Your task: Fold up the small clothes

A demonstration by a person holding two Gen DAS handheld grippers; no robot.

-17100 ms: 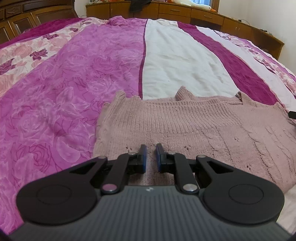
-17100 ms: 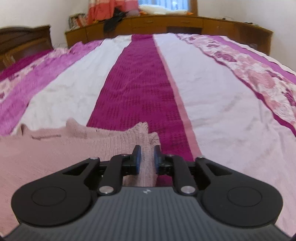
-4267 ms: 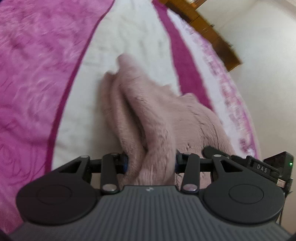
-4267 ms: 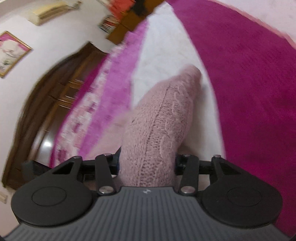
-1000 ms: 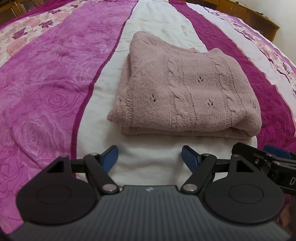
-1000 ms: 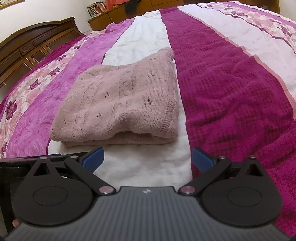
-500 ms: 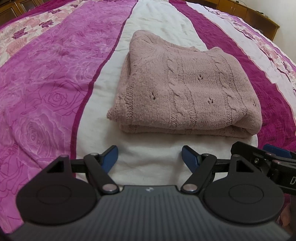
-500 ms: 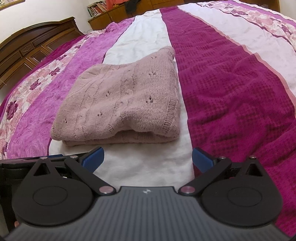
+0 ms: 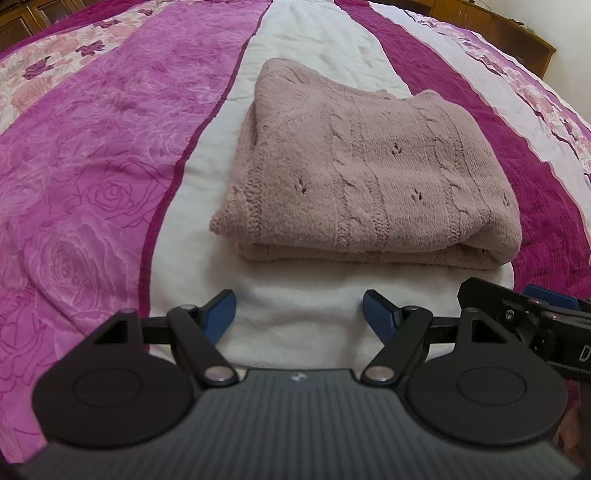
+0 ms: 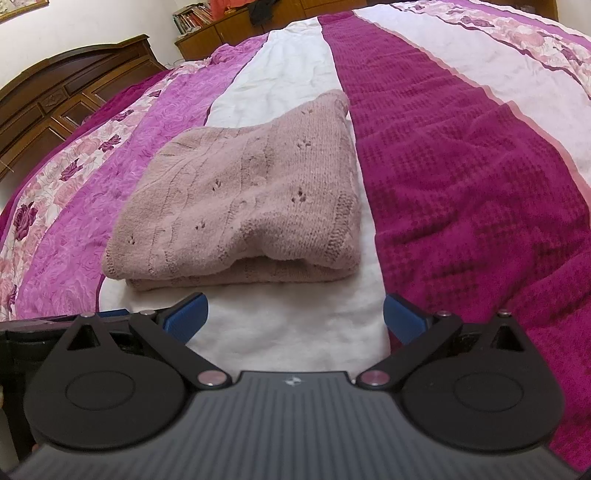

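A dusty-pink cable-knit sweater (image 9: 369,177) lies folded into a thick rectangle on the white stripe of the bedspread. It also shows in the right wrist view (image 10: 243,206). My left gripper (image 9: 299,310) is open and empty, a short way in front of the sweater's near folded edge, not touching it. My right gripper (image 10: 293,317) is open and empty, also just short of that edge. The right gripper's body shows at the right edge of the left wrist view (image 9: 532,317).
The bed is covered by a striped spread: pink rose print (image 9: 81,177) on the left, dark magenta weave (image 10: 461,177) on the right. A dark wooden headboard (image 10: 66,92) and low wooden cabinets (image 9: 495,26) stand beyond the bed.
Both grippers have stayed open and have drawn back very slightly from the folded sweater. The sweater has not moved.
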